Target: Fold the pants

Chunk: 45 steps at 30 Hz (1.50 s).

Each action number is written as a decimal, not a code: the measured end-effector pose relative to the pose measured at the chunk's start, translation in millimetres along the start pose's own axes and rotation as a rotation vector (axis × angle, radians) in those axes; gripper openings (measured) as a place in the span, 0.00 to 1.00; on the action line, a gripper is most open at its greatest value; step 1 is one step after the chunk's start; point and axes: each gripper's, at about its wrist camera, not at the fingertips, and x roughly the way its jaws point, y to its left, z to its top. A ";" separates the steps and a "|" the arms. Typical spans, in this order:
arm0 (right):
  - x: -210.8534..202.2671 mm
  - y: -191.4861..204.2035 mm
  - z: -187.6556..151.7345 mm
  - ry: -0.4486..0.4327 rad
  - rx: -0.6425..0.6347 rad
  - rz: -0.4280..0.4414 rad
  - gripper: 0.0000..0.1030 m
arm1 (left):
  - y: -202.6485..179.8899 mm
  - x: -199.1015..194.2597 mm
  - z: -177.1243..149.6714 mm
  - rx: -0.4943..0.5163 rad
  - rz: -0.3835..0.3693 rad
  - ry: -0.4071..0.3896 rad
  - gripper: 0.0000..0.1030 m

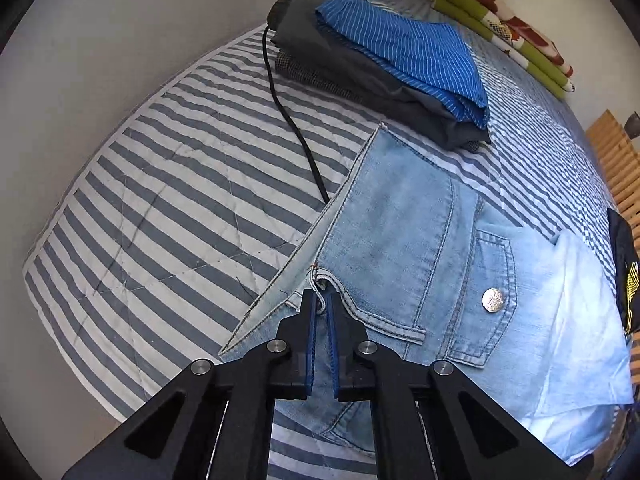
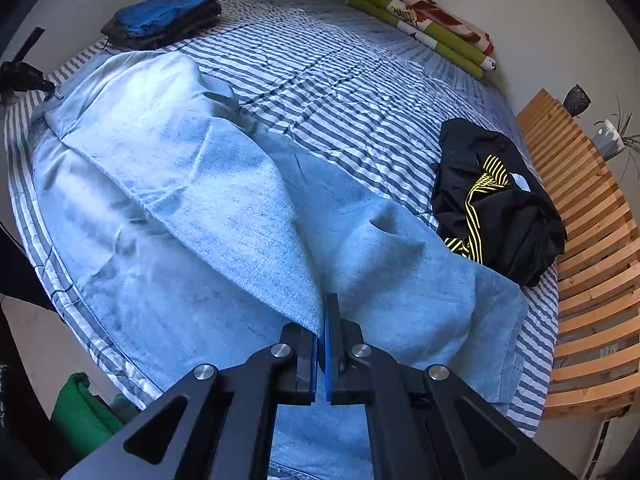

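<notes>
Light blue jeans [image 1: 400, 216] lie on the striped bedspread [image 1: 160, 200], waistband end toward the left wrist camera, with a back pocket and a silver button [image 1: 495, 300] showing. My left gripper [image 1: 321, 300] is shut on the waistband edge beside a belt loop. In the right wrist view the jeans [image 2: 224, 208] stretch away as a long leg with a raised fold down the middle. My right gripper [image 2: 325, 320] is shut on that fold of the leg fabric near the camera.
A stack of folded clothes [image 1: 392, 64] with a blue striped piece on top sits just beyond the waistband. A black cable [image 1: 288, 120] runs beside it. A green flowered blanket [image 2: 424, 20] lies at the far edge. A black and yellow garment [image 2: 496, 200] lies by a wooden slatted bench [image 2: 592, 280].
</notes>
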 end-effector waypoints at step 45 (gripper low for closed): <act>-10.1 -192.6 -133.1 0.124 0.600 -0.065 0.26 | -182.7 -50.3 -63.5 0.509 -0.108 -0.046 0.09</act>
